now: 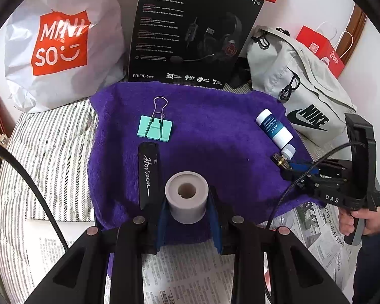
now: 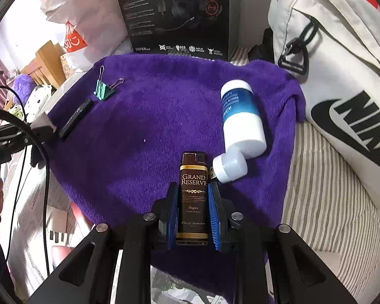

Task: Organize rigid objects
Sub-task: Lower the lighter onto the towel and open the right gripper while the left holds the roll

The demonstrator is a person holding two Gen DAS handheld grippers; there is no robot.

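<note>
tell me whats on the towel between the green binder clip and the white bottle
Nothing: bare purple towel between the binder clip and the white bottle. The left wrist view shows the stretch best; the right wrist view agrees.

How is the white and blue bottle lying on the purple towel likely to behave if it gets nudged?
The white and blue bottle lies on its side and is round, so it would probably roll. The plush purple towel should slow it. Its cap nearly touches the brown lighter, so a nudge may bump that.

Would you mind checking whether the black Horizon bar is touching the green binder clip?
Apart. The left wrist view shows a strip of purple towel between the black Horizon bar and the green binder clip.
</note>
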